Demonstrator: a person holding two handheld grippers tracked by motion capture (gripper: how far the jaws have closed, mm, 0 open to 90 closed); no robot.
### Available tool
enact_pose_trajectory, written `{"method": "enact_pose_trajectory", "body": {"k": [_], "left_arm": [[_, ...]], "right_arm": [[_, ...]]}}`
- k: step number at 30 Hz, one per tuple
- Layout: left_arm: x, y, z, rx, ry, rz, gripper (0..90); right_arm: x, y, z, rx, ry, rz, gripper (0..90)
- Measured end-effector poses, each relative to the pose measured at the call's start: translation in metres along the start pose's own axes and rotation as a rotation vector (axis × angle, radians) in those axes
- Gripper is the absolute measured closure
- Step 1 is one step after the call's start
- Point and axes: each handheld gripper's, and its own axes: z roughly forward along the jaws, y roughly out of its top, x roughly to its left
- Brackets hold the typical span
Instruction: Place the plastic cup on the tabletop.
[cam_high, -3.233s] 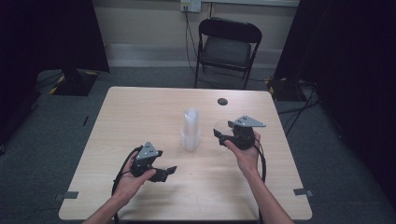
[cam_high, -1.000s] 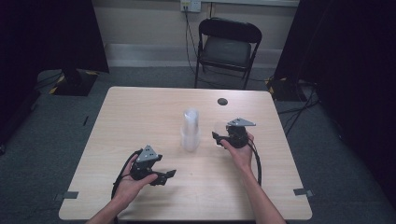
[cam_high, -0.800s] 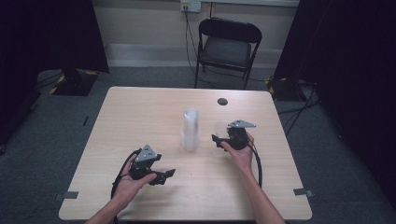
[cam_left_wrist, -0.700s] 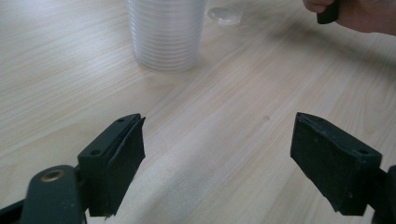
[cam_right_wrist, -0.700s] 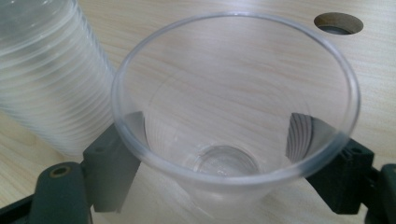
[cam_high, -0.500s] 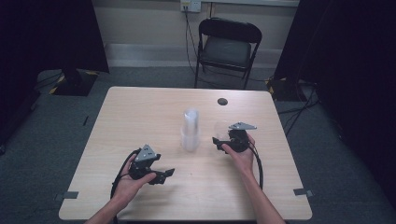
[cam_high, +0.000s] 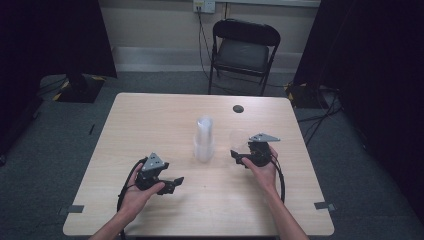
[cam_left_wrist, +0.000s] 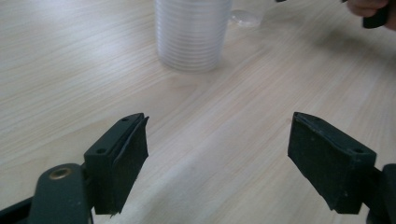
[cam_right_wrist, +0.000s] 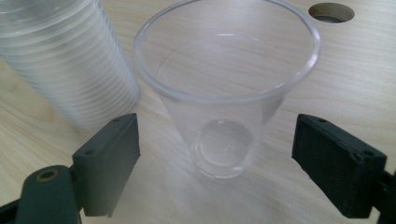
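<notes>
The right tool (cam_high: 239, 156) stands open over the worktop (cam_high: 150, 120); its jaws have just been opening, and a single clear cup (cam_right_wrist: 224, 93) stands upright between them, free of both pads. In the right tool's view the cup sits just ahead of the jaws with a gap on each side, its base on the wood and its mouth up. The stack of cups (cam_right_wrist: 60, 60) rises just beyond that tool's left jaw, close beside the single cup but apart from it. A round hole (cam_right_wrist: 331, 11) in the worktop lies farther off, past the right jaw.

The left tool (cam_high: 172, 185) is also open, with nothing between its jaws, low over bare wood. The stack (cam_left_wrist: 191, 32) stands well ahead of it, slightly toward its left jaw, and the single cup (cam_left_wrist: 245, 14) sits beyond the stack.
</notes>
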Motion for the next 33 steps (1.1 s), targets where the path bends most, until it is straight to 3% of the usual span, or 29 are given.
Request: {"method": "enact_pose_trajectory", "body": {"k": [8, 12, 23, 28, 29, 33], "left_arm": [[0.006, -0.001, -0.001, -0.001, 0.014, -0.035, 20.8], [0.008, -0.002, 0.000, 0.001, 0.016, -0.044, 21.1], [0.003, 0.000, 0.000, 0.000, 0.025, -0.039, 21.4], [0.000, 0.000, 0.000, 0.014, 0.024, -0.034, 21.4], [0.000, 0.000, 0.000, 0.027, 0.031, -0.010, 21.4], [-0.002, -0.002, -0.004, 0.059, 0.028, -0.004, 21.2]], "right_arm": [[-0.001, 0.002, -0.019, -0.012, 0.013, 0.008, 14.3], [0.001, -0.001, -0.029, -0.011, -0.009, -0.003, 14.5], [0.003, -0.011, -0.057, -0.005, 0.009, 0.007, 15.6], [0.006, -0.017, -0.067, 0.002, 0.029, 0.012, 16.4], [0.007, -0.018, -0.069, 0.002, 0.028, 0.009, 16.7], [0.012, -0.024, -0.073, 0.028, 0.030, 0.000, 17.8]]}}
